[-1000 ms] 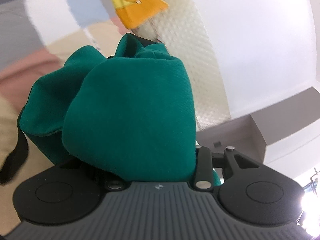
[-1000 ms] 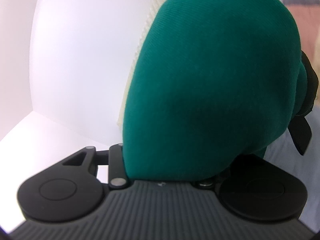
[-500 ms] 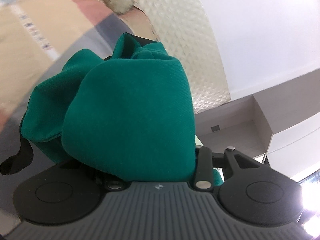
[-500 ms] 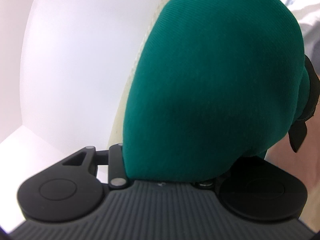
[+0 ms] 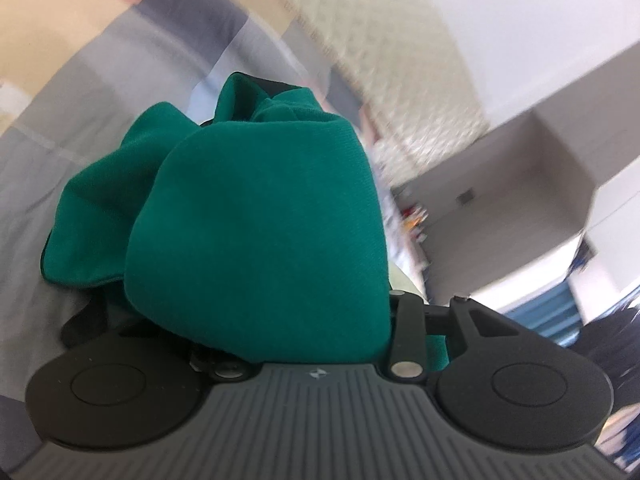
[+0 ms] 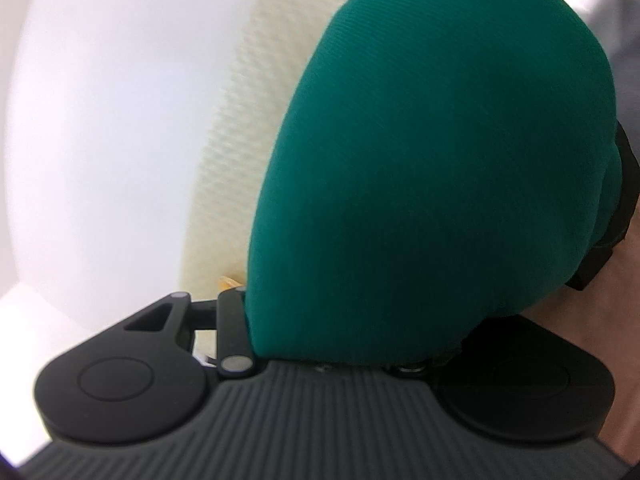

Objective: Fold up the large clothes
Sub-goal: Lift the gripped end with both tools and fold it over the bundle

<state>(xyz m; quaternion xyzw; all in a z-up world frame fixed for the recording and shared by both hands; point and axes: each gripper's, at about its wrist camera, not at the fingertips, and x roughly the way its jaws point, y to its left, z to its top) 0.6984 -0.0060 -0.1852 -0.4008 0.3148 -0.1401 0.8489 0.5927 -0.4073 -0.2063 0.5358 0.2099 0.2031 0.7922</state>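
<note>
A large green garment (image 5: 260, 240) with black trim (image 5: 80, 328) is bunched over my left gripper (image 5: 280, 168). The cloth covers the fingers, and the jaws are closed on a thick fold of it. In the right wrist view the same green garment (image 6: 432, 168) bulges over my right gripper (image 6: 420, 200). It hides both fingers there too, and a black edge (image 6: 624, 208) hangs at the right. The right gripper is likewise shut on the fabric. Both bundles are carried in the air above the bed.
A bed cover (image 5: 100, 80) in grey, beige and pink patches lies below the left bundle. A cream quilted headboard (image 5: 400, 80) stands against a white wall, with a grey wall niche (image 5: 500, 208) to its right. The right view shows the headboard (image 6: 240, 140) and the wall (image 6: 100, 120).
Both grippers have swept sideways and slightly down with the green cloth still held. A yellow item has left the left view. The grey niche and the bed cover now fill more of it.
</note>
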